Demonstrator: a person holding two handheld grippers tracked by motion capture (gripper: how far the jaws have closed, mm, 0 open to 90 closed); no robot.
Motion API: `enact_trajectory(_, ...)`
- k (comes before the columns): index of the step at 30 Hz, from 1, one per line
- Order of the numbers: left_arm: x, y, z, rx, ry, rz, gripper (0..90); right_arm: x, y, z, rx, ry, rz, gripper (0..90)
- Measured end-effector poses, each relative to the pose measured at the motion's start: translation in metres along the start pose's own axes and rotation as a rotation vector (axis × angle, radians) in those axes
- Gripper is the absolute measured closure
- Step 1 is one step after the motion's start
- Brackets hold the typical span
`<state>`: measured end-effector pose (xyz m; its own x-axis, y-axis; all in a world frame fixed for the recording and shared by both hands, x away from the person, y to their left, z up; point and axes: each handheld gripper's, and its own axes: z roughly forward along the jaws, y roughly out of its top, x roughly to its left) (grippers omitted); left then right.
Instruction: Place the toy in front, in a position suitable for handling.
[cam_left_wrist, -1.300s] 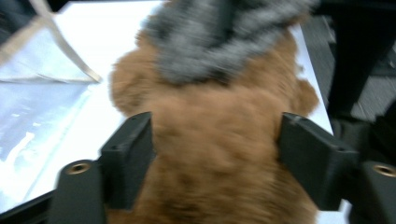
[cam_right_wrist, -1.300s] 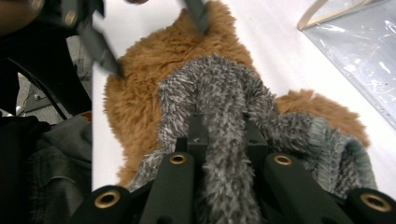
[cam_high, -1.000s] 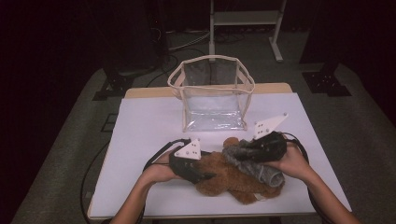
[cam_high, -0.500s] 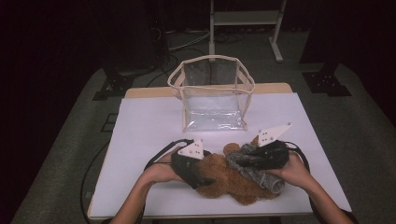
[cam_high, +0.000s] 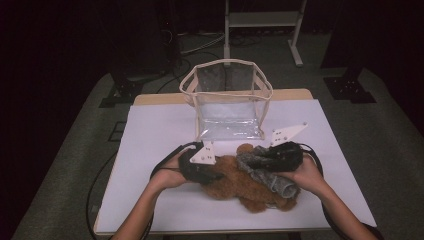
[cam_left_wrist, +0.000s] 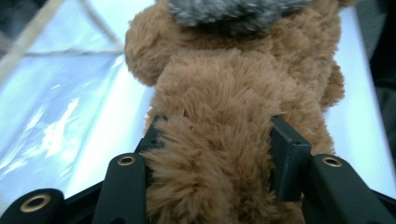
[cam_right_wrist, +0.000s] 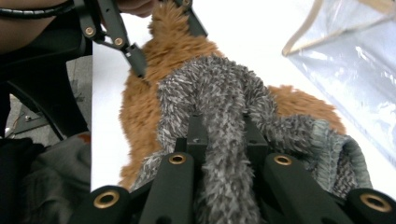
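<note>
A brown plush teddy bear (cam_high: 235, 182) lies on its side on the white table top (cam_high: 155, 140), just in front of a clear plastic bag with cream fabric trim (cam_high: 227, 102) that stands upright and open behind it. A grey fuzzy knitted garment (cam_high: 272, 172) is draped over the bear's end farther from the person's left hand, part of it bunched against the plush and part trailing off toward the table edge. The left gripper (cam_left_wrist: 212, 140) has just been closing its jaws and now pinches a thick fold of the bear's fur between them, the pads sunk into the pile on both sides. The right gripper (cam_right_wrist: 219, 135) is clenched tight on a rope-like twist of the grey garment, just beside the bear's body. My judgement is that the work is at an early to middle stage: both tools have their hold, one anchoring the bear and one gripping the knit, but the garment sits neither properly on the bear nor clear of it. The bag in front of the bear holds nothing that I can make out.
</note>
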<state>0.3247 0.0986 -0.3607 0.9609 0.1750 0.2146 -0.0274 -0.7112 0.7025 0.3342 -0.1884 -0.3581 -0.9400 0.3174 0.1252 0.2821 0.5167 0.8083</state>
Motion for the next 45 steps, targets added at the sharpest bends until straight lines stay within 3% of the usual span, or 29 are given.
enact_trajectory(1, 0.002, -0.002, -0.005, -0.001, 0.010, -0.006, 50.2, 0.000, 0.003, 0.004, -0.003, 0.005, -0.004, 78.1)
enact_trajectory(2, 0.002, -0.007, -0.012, -0.002, -0.007, -0.019, 48.7, 0.003, 0.007, 0.012, 0.002, 0.011, -0.019, 78.1)
enact_trajectory(3, 0.002, -0.007, -0.012, -0.002, -0.007, -0.019, 46.9, 0.005, 0.008, 0.016, 0.010, 0.016, -0.027, 78.1)
enact_trajectory(4, 0.000, -0.012, -0.012, -0.001, -0.028, -0.045, 43.1, 0.008, 0.008, 0.019, 0.021, 0.017, -0.040, 78.1)
enact_trajectory(7, -0.001, -0.016, -0.010, -0.044, -0.052, -0.082, 33.8, 0.017, 0.006, 0.024, 0.043, 0.025, -0.070, 78.2)
enact_trajectory(12, -0.009, -0.017, -0.005, -0.042, -0.062, -0.046, 40.6, 0.024, 0.005, 0.017, 0.063, 0.046, -0.092, 78.0)
enact_trajectory(18, -0.014, -0.022, -0.009, -0.051, -0.068, -0.023, 43.9, 0.005, 0.013, -0.002, 0.030, -0.014, -0.056, 77.9)
enact_trajectory(20, -0.015, -0.023, -0.010, -0.054, -0.070, -0.023, 43.2, -0.011, 0.006, -0.007, 0.027, -0.010, -0.003, 77.9)
enact_trajectory(23, -0.014, -0.022, -0.010, -0.060, -0.075, -0.030, 36.4, -0.011, -0.002, -0.002, 0.026, 0.005, 0.011, 77.9)
enact_trajectory(24, -0.012, -0.020, -0.010, -0.066, -0.076, -0.057, 30.0, -0.005, -0.006, 0.000, 0.015, 0.007, 0.005, 77.9)
enact_trajectory(27, -0.011, -0.014, -0.006, -0.065, -0.089, -0.064, 22.5, 0.005, -0.008, -0.001, 0.009, 0.013, -0.007, 77.9)
enact_trajectory(29, -0.012, -0.013, -0.004, -0.066, -0.097, -0.061, 22.9, 0.007, -0.008, -0.001, 0.011, 0.018, -0.016, 78.0)
enact_trajectory(30, -0.013, -0.012, -0.003, -0.059, -0.105, -0.049, 31.5, 0.012, -0.008, -0.002, 0.015, 0.016, -0.032, 78.0)
enact_trajectory(31, -0.015, -0.012, -0.003, -0.046, -0.102, -0.027, 35.1, 0.012, -0.009, -0.004, 0.017, 0.019, -0.035, 77.9)
enact_trajectory(32, -0.016, -0.013, -0.003, -0.045, -0.102, -0.034, 37.0, 0.011, -0.009, -0.005, 0.014, 0.023, -0.032, 77.8)
enact_trajectory(38, -0.020, -0.018, -0.006, -0.059, -0.106, -0.017, 42.0, 0.007, -0.016, -0.018, 0.004, 0.042, -0.022, 77.8)
enact_trajectory(41, -0.020, -0.019, -0.005, -0.063, -0.105, -0.016, 43.0, 0.004, -0.018, -0.029, 0.005, 0.017, -0.014, 77.8)
enact_trajectory(42, -0.021, -0.019, -0.005, -0.061, -0.106, -0.013, 43.0, -0.002, -0.017, -0.036, 0.008, -0.012, -0.004, 77.8)
enact_trajectory(45, -0.022, -0.019, -0.006, -0.056, -0.102, -0.004, 43.0, -0.011, -0.017, -0.040, 0.009, -0.033, 0.015, 77.8)
